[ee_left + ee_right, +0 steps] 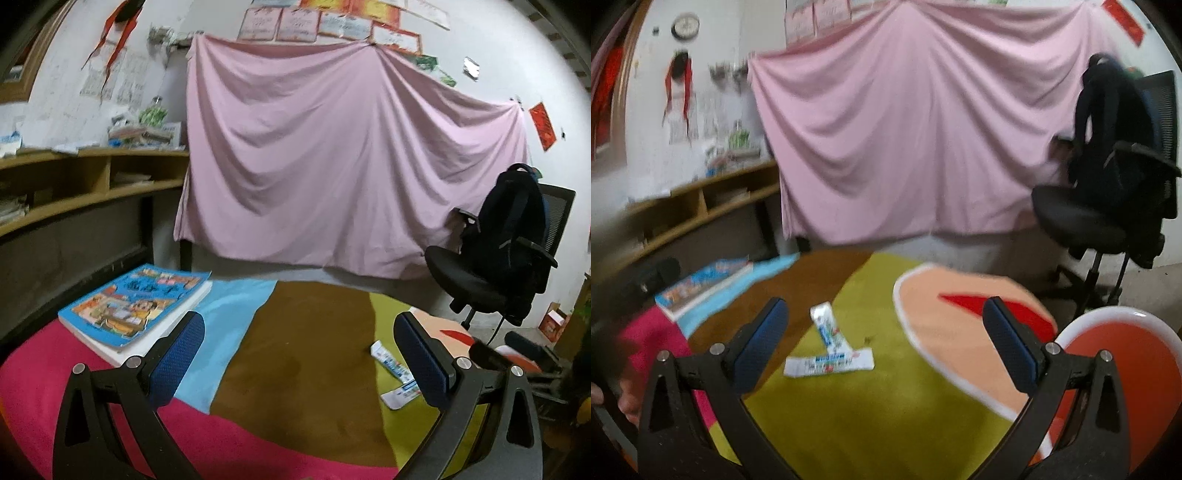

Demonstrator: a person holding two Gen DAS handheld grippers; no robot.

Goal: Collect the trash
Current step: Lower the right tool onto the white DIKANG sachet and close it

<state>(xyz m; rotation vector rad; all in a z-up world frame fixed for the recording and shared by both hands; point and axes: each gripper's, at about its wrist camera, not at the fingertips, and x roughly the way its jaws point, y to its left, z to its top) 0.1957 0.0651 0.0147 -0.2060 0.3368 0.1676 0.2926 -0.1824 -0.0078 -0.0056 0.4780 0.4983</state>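
Two white printed wrappers lie on the green part of a colourful cloth-covered table. In the right wrist view one wrapper point(829, 328) stands lengthwise and the other point(829, 363) lies across in front of it, both just ahead of my open, empty right gripper point(886, 345), left of its centre. In the left wrist view the wrappers point(393, 363) lie beside the right finger of my open, empty left gripper point(299, 354), which hovers over the brown patch.
A stack of books point(135, 304) lies at the table's left. An orange bowl with a white rim point(1119, 354) sits at the right. A black office chair with a backpack point(506, 243) stands right of the table. A pink sheet point(332, 155) hangs behind. Wooden shelves point(74, 184) are on the left.
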